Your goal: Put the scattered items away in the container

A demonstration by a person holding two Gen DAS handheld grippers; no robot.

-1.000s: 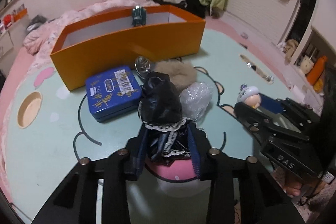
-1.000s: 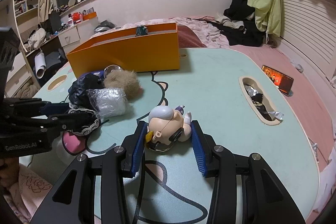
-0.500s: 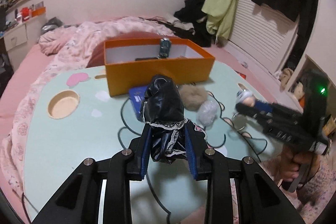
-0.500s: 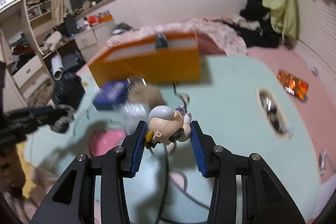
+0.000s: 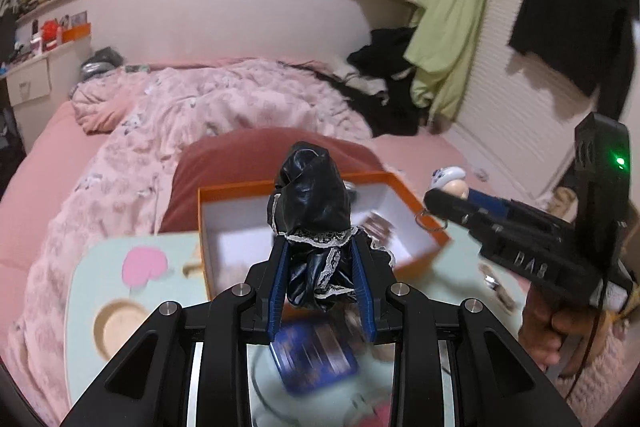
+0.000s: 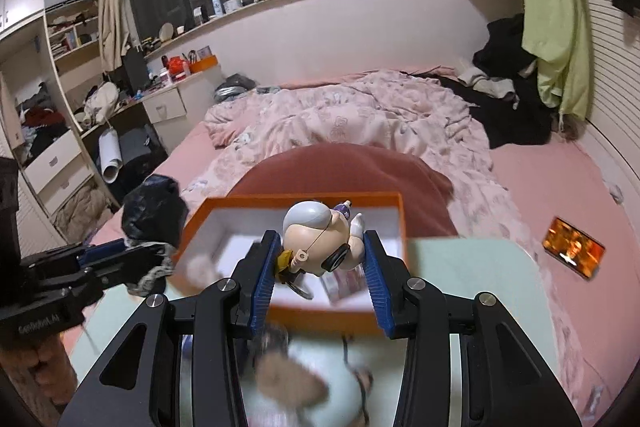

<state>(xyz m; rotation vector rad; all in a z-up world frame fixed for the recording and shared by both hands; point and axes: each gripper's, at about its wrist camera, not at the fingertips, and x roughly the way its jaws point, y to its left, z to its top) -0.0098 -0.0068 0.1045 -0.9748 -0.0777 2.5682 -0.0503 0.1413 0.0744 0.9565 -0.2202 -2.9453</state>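
Observation:
My left gripper is shut on a black lace-trimmed cloth bundle and holds it in the air in front of the orange box. My right gripper is shut on a small grey-haired doll figure with a key ring, held over the near side of the orange box. The box has a white inside with some small items lying in it. The right gripper also shows in the left wrist view, and the left gripper in the right wrist view.
On the mint green table below lie a blue tin and a brown fluffy ball, both blurred. A pink bed lies behind the box. A phone lies on the bed at right.
Both grippers have lifted their items off the table and moved up and forward toward the orange box. The table items now lie below, blurred by motion.

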